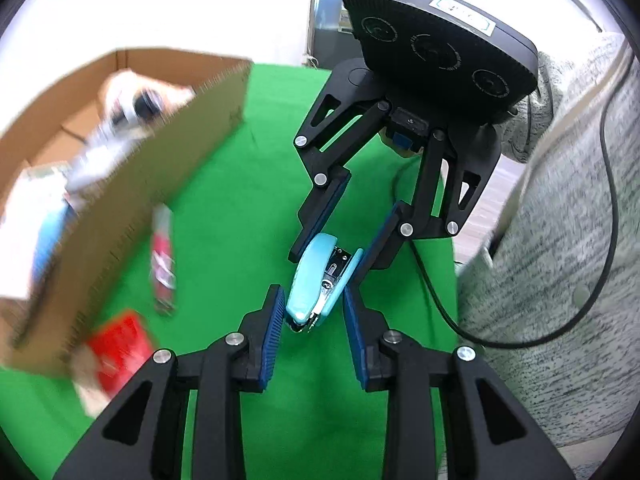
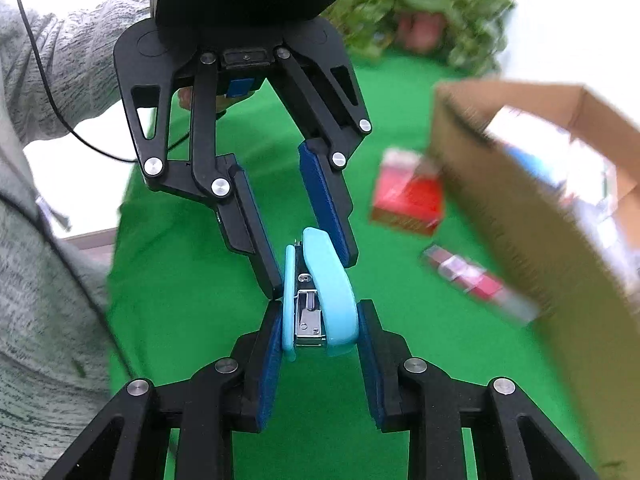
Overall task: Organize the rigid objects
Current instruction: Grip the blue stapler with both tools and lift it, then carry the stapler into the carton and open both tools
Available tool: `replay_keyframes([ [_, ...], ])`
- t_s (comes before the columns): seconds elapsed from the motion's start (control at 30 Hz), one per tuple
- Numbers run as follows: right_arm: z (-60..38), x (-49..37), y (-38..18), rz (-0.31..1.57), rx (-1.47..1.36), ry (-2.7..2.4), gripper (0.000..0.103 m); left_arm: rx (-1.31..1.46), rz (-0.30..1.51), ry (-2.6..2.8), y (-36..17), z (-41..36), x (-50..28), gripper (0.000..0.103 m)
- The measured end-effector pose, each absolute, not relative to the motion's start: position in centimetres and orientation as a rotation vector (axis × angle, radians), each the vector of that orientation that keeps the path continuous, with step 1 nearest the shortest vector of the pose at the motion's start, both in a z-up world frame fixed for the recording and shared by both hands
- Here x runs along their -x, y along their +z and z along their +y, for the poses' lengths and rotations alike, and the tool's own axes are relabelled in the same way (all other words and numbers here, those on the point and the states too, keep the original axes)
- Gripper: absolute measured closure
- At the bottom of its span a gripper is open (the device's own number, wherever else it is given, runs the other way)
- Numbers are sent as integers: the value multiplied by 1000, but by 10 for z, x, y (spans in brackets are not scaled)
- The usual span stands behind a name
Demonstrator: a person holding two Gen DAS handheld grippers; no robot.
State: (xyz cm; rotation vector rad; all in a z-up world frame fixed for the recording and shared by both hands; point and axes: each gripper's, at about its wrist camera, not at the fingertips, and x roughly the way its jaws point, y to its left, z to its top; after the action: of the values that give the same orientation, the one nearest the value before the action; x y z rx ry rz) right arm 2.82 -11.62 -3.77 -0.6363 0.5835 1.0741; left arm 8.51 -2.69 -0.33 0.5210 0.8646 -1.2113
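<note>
The light, stiff turquoise plastic stapler (image 1: 310, 280) is pinched at opposite ends by left gripper (image 1: 314, 304) and right gripper (image 2: 320, 320); smooth shell may slip.

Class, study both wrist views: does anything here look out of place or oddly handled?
Yes. The light blue stapler is clamped from opposite ends by both the left claw and the right claw, above the green cloth. A red box and red packet lie outside the cardboard box.
</note>
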Motion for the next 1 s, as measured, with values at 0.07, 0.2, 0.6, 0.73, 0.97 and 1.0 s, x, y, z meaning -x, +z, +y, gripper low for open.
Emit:
replay_keyframes([
  [0.07,-120,-36,-22,537,656,1037,72,-548,828,-1191,13,-28,-93,71],
  [0.2,-128,-57,8,464,681,979,72,-613,759,-1154,46,-33,-113,70],
  [0.6,-147,-170,44,474,612,820,72,-719,704,-1072,109,-52,-236,69],
  [0.73,-152,-210,34,556,553,783,71,-704,771,-1036,96,-62,-286,69],
  [0.97,-147,-243,22,676,542,715,70,-672,846,-1022,68,-69,-326,71],
  [1.0,-146,-246,21,688,541,711,70,-668,851,-1019,66,-69,-329,71],
])
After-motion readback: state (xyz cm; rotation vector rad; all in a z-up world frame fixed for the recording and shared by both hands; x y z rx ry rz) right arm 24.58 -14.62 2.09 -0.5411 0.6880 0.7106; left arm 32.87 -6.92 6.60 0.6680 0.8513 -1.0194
